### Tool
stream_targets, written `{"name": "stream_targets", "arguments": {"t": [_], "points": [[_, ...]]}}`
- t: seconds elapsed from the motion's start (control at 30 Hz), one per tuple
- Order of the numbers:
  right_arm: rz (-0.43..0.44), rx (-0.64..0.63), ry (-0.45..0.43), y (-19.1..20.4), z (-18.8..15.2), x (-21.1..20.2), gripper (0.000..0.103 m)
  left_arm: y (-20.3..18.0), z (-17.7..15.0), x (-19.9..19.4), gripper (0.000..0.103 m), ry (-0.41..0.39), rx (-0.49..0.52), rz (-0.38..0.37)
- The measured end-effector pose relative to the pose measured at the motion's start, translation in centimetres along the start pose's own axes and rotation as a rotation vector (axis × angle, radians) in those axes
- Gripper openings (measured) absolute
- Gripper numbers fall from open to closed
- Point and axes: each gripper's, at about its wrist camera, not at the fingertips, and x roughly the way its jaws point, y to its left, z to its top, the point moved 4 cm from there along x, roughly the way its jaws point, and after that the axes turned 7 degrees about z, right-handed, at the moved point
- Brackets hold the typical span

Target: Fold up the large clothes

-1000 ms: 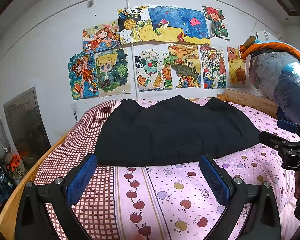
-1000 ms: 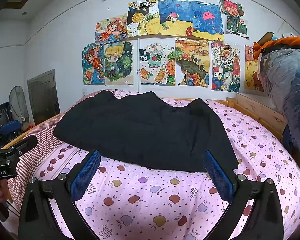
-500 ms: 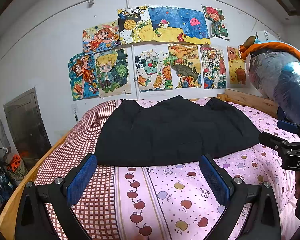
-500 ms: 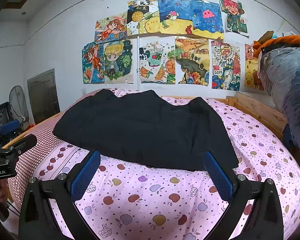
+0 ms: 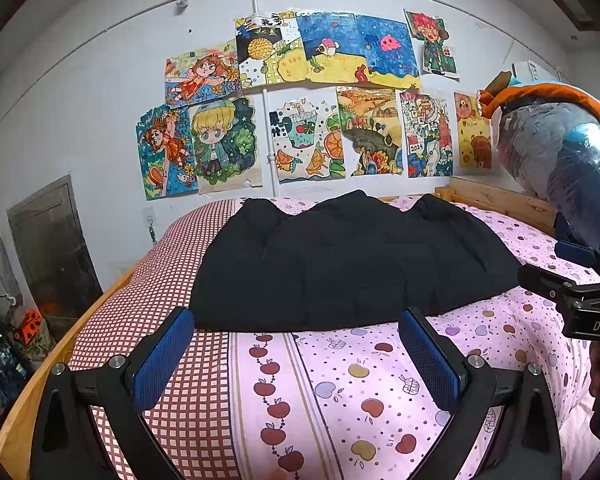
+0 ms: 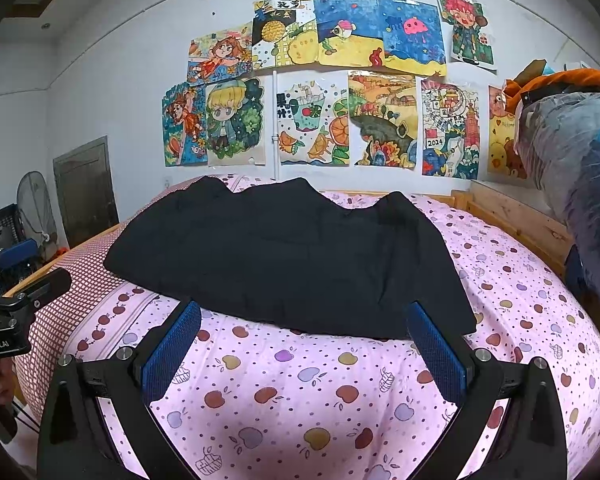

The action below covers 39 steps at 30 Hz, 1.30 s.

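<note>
A large black garment (image 5: 352, 264) lies spread flat on the bed, its near hem facing me; it also shows in the right wrist view (image 6: 288, 256). My left gripper (image 5: 296, 354) is open and empty, held above the bedsheet just short of the garment's near left hem. My right gripper (image 6: 304, 346) is open and empty, just short of the near right hem. Each gripper shows at the edge of the other's view, the right one (image 5: 572, 292) and the left one (image 6: 16, 308).
The bed has a pink apple-print sheet (image 5: 380, 380) with a red checked strip (image 5: 172, 280) at left and a wooden frame (image 6: 516, 220). A plastic-wrapped bundle (image 5: 560, 160) hangs at the right. Drawings cover the wall (image 5: 320, 100). A fan (image 6: 36, 204) and clutter stand left.
Almost nothing differs. Both grippers stay open; the right wrist view has shifted very slightly, the garment has not moved.
</note>
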Motion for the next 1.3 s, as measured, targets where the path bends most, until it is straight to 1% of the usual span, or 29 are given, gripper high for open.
{"name": "stream_targets", "arguments": {"t": [1.3], "points": [[-0.013, 0.019, 0.023, -0.05, -0.29, 0.27, 0.101, -0.02, 0.09, -0.01, 0.103, 0.004, 0.001, 0.0]]}}
